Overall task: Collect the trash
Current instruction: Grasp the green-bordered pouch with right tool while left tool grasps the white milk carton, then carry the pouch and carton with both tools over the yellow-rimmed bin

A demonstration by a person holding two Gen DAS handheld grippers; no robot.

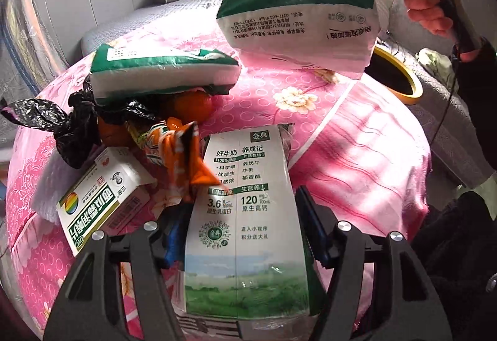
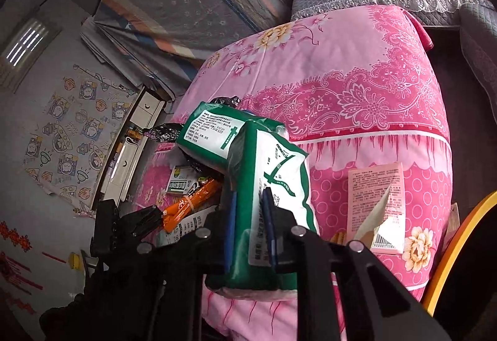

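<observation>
1. My right tool (image 2: 250, 229) is clamped on a green-and-white tissue pack (image 2: 273, 185). Both blue pads press its flat sides, and the pack stands on edge between them. Seen from the left wrist, the pack (image 1: 301, 27) hangs clear of the table (image 1: 357, 154), gripped at its top seam.

2. I judge it is held high so it can swing over to the bin (image 1: 400, 77). The yellow rim sits just past the pack, off the table's far right edge. In the right wrist view that rim (image 2: 456, 251) curves right beside my tool, so the drop looks close.

3. My left tool (image 1: 245, 216) straddles a milk carton (image 1: 245, 210) lying flat on the pink cloth. The fingers stand on either side of it, spread wide; I see no squeeze on its sides. I read this as open and lined up for the next grab.

4. Left of that tool sits the rest of the pile: a small medicine box (image 1: 99, 204), an orange wrapper (image 1: 183, 154), a crumpled black bag (image 1: 71, 126), an orange (image 1: 192, 105), and a second tissue pack (image 1: 164, 70) resting on top of them.

5. A pink carton (image 2: 377, 207) lies alone on the cloth, to the right of my right tool.

6. Risk, by my reckoning: the soft pack may sag or slip, since only its edge is pinched.
</observation>
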